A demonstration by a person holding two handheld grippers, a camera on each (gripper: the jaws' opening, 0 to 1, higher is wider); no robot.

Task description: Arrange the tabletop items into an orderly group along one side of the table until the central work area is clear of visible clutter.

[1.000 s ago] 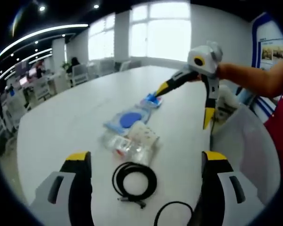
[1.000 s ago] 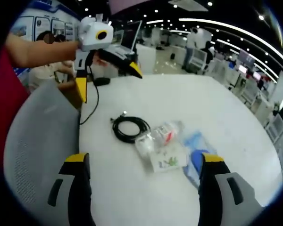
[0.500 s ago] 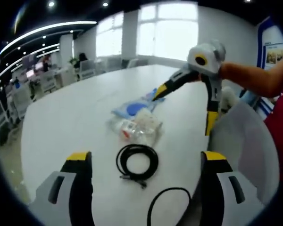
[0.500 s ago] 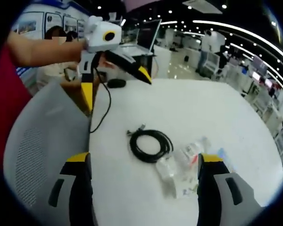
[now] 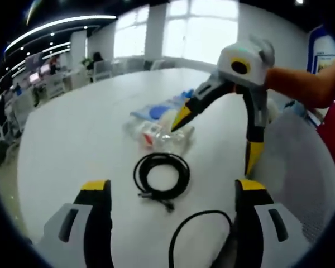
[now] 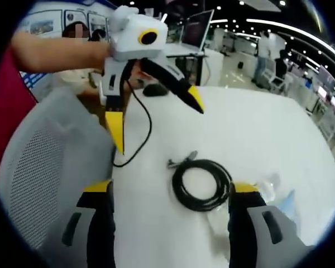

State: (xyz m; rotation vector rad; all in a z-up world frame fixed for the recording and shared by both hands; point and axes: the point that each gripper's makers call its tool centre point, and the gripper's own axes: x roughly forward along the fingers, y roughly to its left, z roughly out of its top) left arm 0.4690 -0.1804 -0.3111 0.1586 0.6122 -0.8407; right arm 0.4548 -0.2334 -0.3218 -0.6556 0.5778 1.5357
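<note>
A coiled black cable (image 5: 161, 157) lies on the white table (image 5: 72, 139) just ahead of my left gripper (image 5: 173, 187), which is open and holds nothing. Beyond the coil sit clear plastic bags (image 5: 152, 133) and a blue packet (image 5: 155, 113). My right gripper (image 5: 216, 138) comes in from the right, open, with one yellow fingertip (image 5: 181, 118) over the clear bags. In the right gripper view the coiled black cable (image 6: 179, 192) lies between the open jaws of my right gripper (image 6: 170, 187). The left gripper (image 6: 156, 118) hangs open above the table's edge.
A thin black lead (image 5: 181, 243) loops near the table's edge, and the thin black lead (image 6: 143, 131) runs toward a black mouse (image 6: 155, 89). A grey mesh chair back (image 6: 44, 167) stands beside the table. A person's arm (image 6: 61, 53) holds the left gripper. A laptop (image 6: 192, 30) stands behind.
The right gripper has come nearer, from over the blue packet to over the clear bags. Both cameras have closed in on the coiled cable. Both grippers stay open.
</note>
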